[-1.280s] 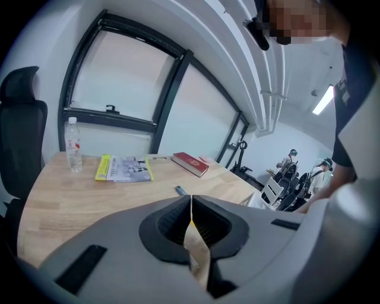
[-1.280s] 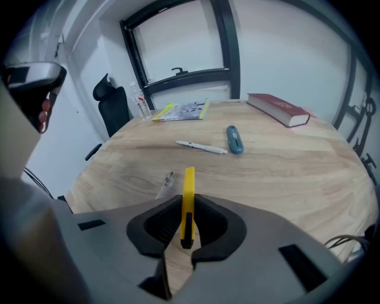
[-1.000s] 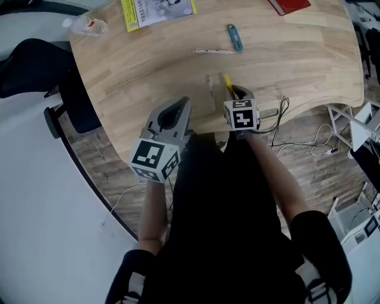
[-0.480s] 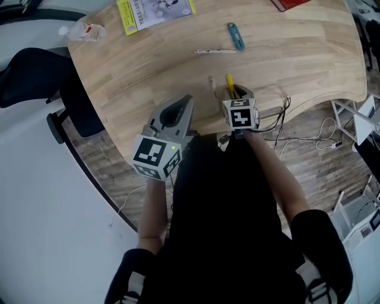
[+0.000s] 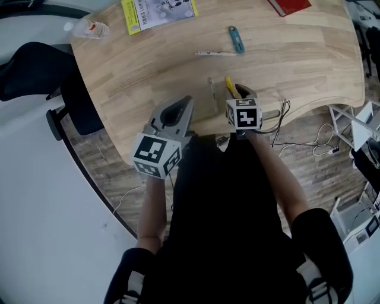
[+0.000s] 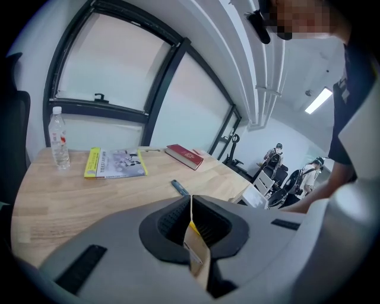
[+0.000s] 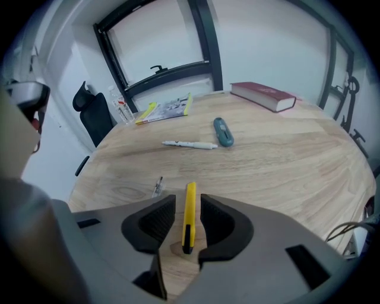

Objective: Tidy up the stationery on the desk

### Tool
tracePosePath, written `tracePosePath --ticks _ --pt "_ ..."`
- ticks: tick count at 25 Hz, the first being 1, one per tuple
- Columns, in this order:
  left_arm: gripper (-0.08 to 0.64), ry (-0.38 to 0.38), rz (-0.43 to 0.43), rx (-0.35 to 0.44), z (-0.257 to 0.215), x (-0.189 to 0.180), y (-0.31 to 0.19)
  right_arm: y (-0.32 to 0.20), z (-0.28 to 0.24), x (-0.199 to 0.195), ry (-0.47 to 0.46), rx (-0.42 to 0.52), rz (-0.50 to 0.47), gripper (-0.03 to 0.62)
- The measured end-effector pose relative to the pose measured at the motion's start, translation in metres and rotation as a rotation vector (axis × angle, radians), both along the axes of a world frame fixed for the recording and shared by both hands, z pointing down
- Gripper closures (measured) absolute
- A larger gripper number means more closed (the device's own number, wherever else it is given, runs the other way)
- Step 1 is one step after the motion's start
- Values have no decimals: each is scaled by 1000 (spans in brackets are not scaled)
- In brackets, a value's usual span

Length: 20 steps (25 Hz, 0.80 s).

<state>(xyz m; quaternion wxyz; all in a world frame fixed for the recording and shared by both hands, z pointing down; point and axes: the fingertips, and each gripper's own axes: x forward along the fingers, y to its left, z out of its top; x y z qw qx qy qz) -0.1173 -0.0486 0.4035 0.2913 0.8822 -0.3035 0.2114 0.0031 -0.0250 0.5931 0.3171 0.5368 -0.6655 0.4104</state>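
Note:
A yellow utility knife lies flat on the wooden desk between the jaws of my right gripper. Those jaws have just been opening, and a gap shows on each side of the knife. In the head view the knife's yellow end sticks out ahead of the right gripper near the desk's front edge. My left gripper hovers at that edge, to the left, shut with nothing in it. Farther out lie a white pen and a teal cutter.
A small clear clip-like piece lies just left of the knife. At the back are a yellow-edged book, a red book and a water bottle. A black chair stands left of the desk; cables hang at its right front.
Both grippers stay where they were at the desk's front edge. The yellow knife still shows ahead of the right gripper. The view itself shifts slightly.

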Motion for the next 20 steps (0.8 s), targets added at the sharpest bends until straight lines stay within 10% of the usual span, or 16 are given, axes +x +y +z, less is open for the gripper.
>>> tracePosePath --ticks 10,20 --pt "522 11 -138 58 -25 7 3 -47 -43 40 55 129 -132 446" --pt "522 4 -297 74 -34 6 12 -103 -45 13 174 249 -652 459"
